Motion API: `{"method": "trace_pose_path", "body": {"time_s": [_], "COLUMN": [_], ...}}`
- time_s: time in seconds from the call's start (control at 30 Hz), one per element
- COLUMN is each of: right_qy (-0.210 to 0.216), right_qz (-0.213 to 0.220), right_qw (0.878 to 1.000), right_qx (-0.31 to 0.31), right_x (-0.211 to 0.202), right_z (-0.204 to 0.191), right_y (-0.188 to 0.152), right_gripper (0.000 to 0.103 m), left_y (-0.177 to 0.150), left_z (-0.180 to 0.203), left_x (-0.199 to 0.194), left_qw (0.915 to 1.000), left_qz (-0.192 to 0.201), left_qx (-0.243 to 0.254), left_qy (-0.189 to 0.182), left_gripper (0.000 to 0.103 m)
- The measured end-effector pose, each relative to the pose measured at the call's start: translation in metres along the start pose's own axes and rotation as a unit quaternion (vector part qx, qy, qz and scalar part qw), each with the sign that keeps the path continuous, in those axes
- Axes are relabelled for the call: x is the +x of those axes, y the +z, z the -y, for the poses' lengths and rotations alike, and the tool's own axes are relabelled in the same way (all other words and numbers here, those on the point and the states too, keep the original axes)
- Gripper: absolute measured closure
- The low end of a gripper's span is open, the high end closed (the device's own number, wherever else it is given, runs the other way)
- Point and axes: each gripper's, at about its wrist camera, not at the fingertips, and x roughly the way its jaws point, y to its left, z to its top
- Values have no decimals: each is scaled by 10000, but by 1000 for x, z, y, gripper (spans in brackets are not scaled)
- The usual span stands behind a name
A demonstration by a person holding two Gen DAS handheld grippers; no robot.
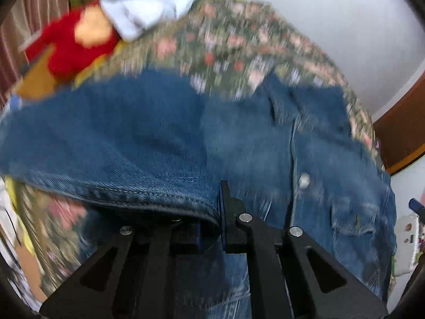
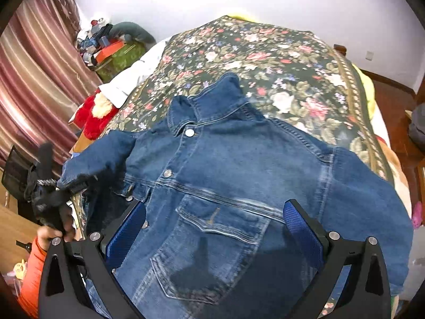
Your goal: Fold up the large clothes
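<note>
Blue denim jacket on a dark floral bedspread; red plush toy.

A jacket lies on the bedspread, plush toy leftward.

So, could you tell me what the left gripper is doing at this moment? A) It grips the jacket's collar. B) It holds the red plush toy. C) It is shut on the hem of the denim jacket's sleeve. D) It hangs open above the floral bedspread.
C: in the left wrist view the left gripper is pinched shut on the stitched cuff hem of the denim jacket, whose sleeve is lifted over the floral bedspread.
</note>
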Motion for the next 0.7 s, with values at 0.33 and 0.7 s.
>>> {"method": "trace_pose_path", "body": {"time_s": [0.33, 0.7], "right_qy": [49, 106], "right_qz": [6, -84], "right_qw": [10000, 9997], "right_qx": [16, -223], "right_x": [2, 14], "right_z": [-2, -32], "right_y": [1, 4], "right_gripper": [0, 0], "left_y": [-18, -8], "left_z": [-63, -168], "left_x": [-57, -61], "left_qw": [9918, 9600], "left_qz": [176, 495], "left_qx": [-923, -2550], "left_qy": [-869, -1043], "left_gripper": [44, 43]}}
